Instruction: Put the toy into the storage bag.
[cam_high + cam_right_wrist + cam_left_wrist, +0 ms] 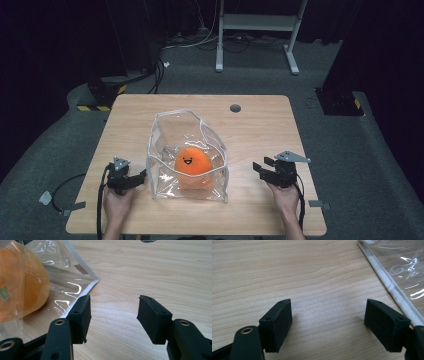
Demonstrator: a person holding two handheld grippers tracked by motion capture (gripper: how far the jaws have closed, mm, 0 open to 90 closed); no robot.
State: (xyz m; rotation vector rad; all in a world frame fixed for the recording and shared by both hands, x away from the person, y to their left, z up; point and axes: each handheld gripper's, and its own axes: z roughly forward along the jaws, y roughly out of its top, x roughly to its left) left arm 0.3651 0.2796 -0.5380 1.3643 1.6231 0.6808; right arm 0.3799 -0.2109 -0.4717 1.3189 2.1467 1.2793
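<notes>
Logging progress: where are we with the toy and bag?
Done: the orange toy sits inside the clear bag, which stands open-topped on the table. In hand: nothing; the left hand-held gripper is open beside the bag's left edge, and the right hand-held gripper is open, apart from the bag's right side. Left: probably closing or lifting the bag, as neither has started.

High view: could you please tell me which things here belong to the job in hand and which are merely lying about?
In the job:
- clear bag
- orange plush toy inside it
- left gripper, open
- right gripper, open

Lying about:
- white desk frame
- floor cables
</notes>
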